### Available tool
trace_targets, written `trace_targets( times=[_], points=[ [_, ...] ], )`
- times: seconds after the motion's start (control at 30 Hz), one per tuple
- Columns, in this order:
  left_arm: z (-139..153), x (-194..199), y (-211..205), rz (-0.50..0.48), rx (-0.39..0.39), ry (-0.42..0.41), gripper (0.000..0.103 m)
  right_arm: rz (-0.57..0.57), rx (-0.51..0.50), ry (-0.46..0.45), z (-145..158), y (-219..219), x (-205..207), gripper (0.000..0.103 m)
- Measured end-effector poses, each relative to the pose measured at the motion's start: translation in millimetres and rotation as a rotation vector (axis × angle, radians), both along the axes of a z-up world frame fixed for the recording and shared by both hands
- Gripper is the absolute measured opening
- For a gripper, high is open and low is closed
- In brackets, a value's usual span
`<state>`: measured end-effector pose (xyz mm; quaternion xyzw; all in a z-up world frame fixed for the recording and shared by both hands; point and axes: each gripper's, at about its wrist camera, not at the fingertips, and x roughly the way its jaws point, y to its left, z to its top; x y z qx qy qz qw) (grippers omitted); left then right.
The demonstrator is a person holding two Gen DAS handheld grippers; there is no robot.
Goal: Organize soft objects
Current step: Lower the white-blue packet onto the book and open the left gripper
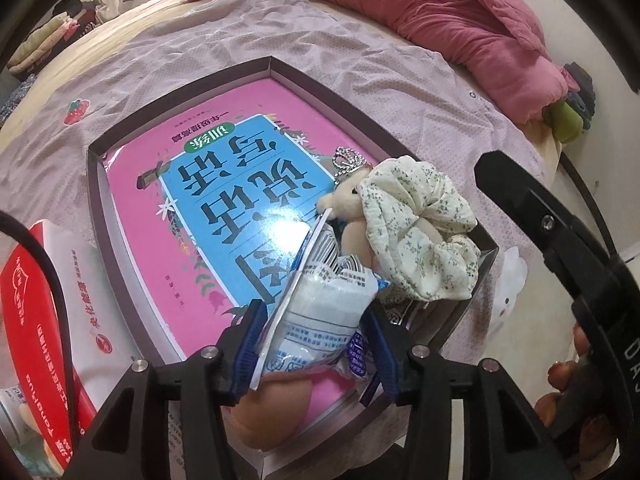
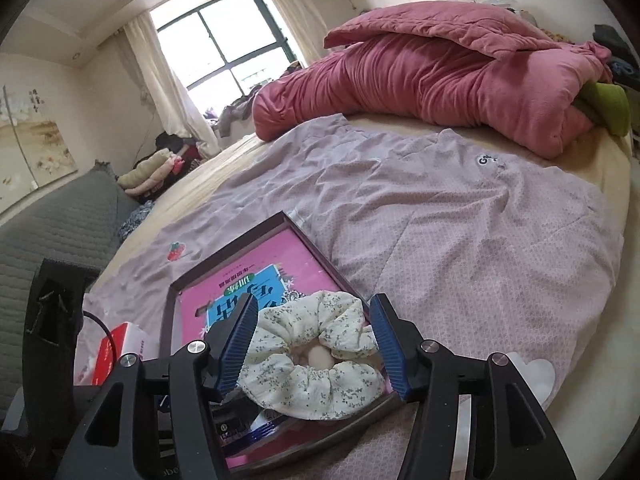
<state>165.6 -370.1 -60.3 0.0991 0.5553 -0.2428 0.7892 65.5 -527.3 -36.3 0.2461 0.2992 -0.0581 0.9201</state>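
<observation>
A white packet is pinched by the left gripper over the box — the right gripper, jaws spread, is held around the floral scrunchie at the box's corner.

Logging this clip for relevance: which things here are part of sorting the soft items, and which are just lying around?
Part of the job:
- tissue packet, clamped in the left gripper
- scrunchie, between the open fingers of the right gripper
- small teddy bear
- box holding a pink book

Lying about:
- red carton
- pink quilt
- folded clothes
</observation>
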Motion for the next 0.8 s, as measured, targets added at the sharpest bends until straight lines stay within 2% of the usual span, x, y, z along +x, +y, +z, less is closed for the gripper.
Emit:
trace_targets(
  times=[0.33,0.47,0.8],
  points=[
    [7.1,-4.0,5.2,0.006,0.007,-0.033,0.051,-0.002,-0.022,-0.021,9.1,4.0,-3.9,0.062],
    [13.5,-3.8,9.1,0.013,0.006,-0.051,0.062,-0.004,-0.018,-0.029,11.6,4.5,-5.4,0.066],
    [26.1,-9.4,16.8,0.028,-0.010,-0.071,0.062,-0.006,-0.036,-0.024,15.6,5.7,-7.1,0.070]
  ],
)
